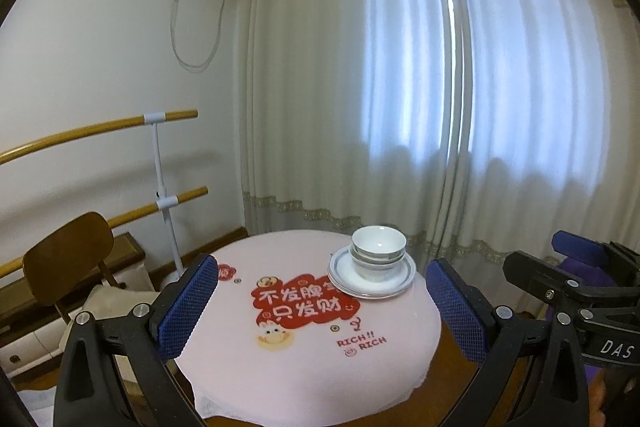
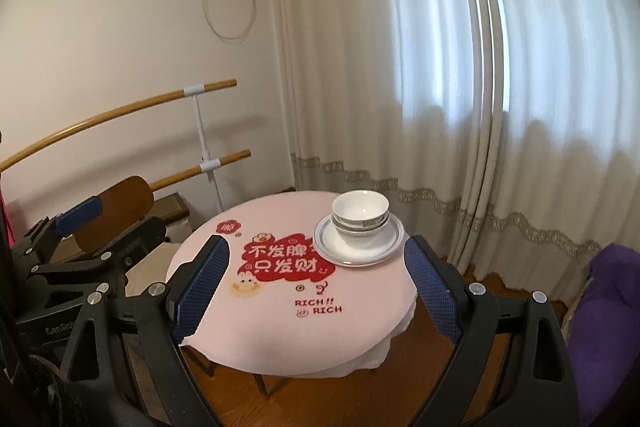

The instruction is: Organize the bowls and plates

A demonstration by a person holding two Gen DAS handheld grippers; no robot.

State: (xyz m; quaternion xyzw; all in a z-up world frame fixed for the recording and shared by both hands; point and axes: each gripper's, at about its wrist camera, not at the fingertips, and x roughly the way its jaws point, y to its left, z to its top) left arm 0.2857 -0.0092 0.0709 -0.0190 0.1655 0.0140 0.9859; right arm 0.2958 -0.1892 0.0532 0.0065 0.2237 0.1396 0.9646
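White bowls [image 1: 378, 251] [image 2: 360, 213] are nested in a stack on top of stacked white plates [image 1: 396, 281] [image 2: 380, 245] with grey rims, at the far right of a round table [image 1: 304, 355] [image 2: 280, 327] under a pink printed cloth. My left gripper [image 1: 322, 307] is open and empty, held back from the table's near side. My right gripper [image 2: 318, 283] is open and empty, also short of the stack. Each gripper shows in the other's view, the right one at the right edge [image 1: 576, 267], the left one at the left edge [image 2: 92, 227].
A brown wooden chair [image 1: 68, 259] [image 2: 120, 207] stands left of the table. Two wooden wall bars [image 1: 100, 127] on a white post run along the left wall. Curtains [image 1: 400, 87] hang behind the table. A purple cushion [image 2: 612, 307] lies at the right.
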